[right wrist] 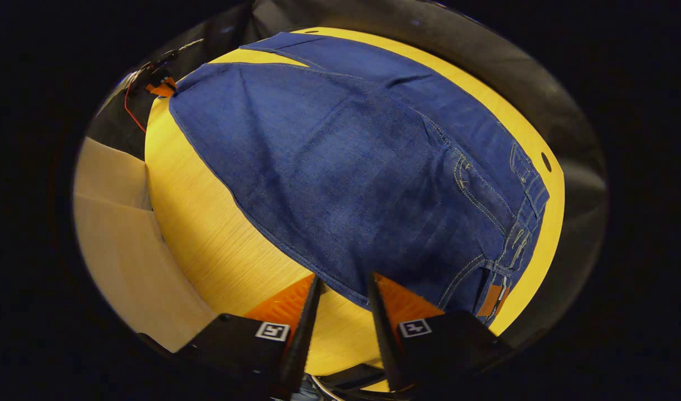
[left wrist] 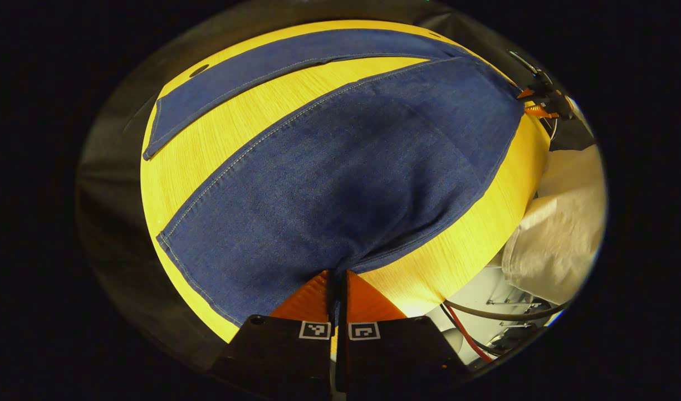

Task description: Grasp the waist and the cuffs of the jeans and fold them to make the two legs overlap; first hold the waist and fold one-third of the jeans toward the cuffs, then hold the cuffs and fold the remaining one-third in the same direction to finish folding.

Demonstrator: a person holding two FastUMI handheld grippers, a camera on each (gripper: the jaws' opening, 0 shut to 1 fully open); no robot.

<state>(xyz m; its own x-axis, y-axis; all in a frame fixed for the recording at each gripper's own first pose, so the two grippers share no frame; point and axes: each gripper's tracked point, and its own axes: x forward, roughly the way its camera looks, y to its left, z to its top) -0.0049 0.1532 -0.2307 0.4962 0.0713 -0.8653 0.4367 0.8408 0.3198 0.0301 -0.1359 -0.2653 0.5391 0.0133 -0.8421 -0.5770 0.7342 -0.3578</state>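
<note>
**A:** What is the room like from where you sit?

**B:** I see a round yellow wooden table [left wrist: 206, 145] with dark cloth walls around it. The jeans [left wrist: 340, 167] lie spread flat on the table, and the two legs are apart, with bare wood between them.

**A:** What are your tongs doing?

**B:** My left gripper [left wrist: 338, 278] is pressed together and pinches the near edge of the jeans, down by the cuff end of the near leg. My right gripper [right wrist: 343, 289] is spread open. The side edge of the jeans near the waist sits right between its fingers [right wrist: 293, 303], but I think it has not bitten yet.

**A:** So what is the job now?

**B:** I think it is the first fold, laying one leg over the other. I should push the right one a bit further on, so the cloth goes deep in, then squeeze. Then I lift both ends together and keep the cloth tight, so the near leg lands straight on the far leg [left wrist: 295, 61].

**A:** What can go wrong?

**B:** If one hand goes faster, the legs will sit crooked.
</note>
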